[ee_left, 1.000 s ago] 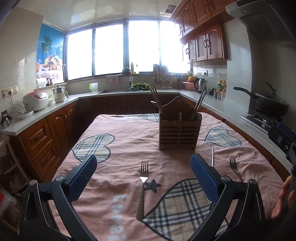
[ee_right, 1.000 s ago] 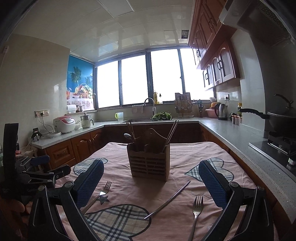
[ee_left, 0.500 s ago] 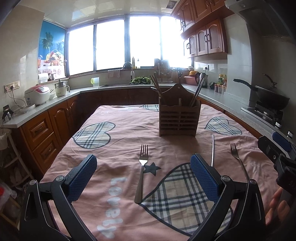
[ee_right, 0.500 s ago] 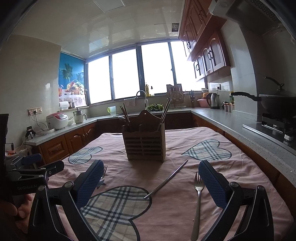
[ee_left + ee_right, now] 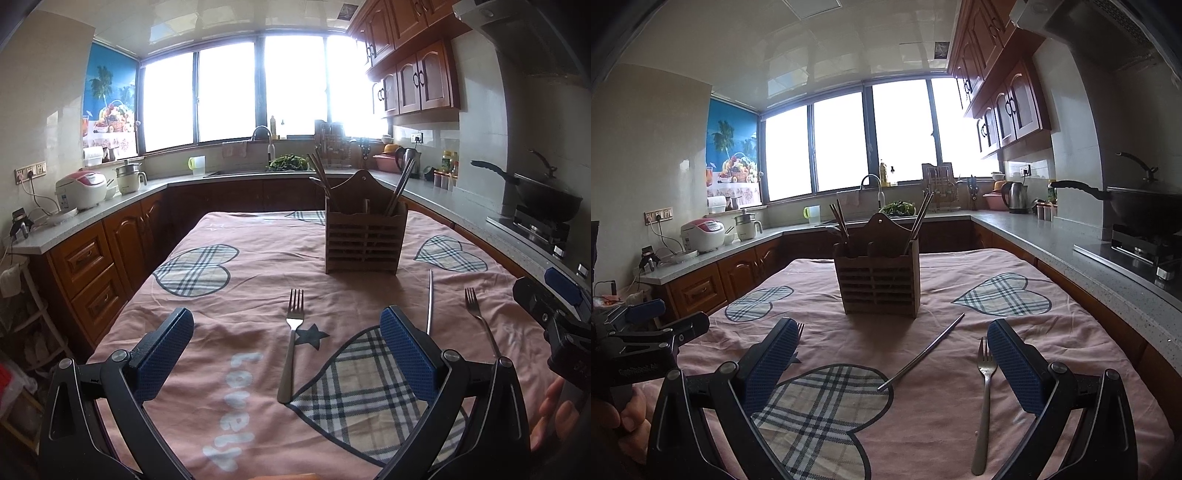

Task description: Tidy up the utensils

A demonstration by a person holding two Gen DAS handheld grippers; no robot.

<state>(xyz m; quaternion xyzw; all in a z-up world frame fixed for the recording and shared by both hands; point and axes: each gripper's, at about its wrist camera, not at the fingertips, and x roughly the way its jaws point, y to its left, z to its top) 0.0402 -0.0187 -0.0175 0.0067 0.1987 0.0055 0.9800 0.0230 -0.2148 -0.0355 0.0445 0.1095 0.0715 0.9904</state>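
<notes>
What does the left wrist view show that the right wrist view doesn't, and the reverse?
Left wrist only: the whole left steel fork lying between the open left gripper fingers, beside the dark star print.

Right wrist only: the whole right steel fork, near the open right gripper.

Both: the slatted wooden utensil holder, the loose steel chopstick, and the pink heart-print tablecloth.

The word "Lovely" is showing in pale letters on the pink tablecloth (image 5: 236,266), running along the cloth beside a plaid heart (image 5: 369,387), just left of a fork (image 5: 291,343). In the right wrist view, small white print is running along the left gripper (image 5: 646,339) body, but it is staying too blurred to read.
</notes>
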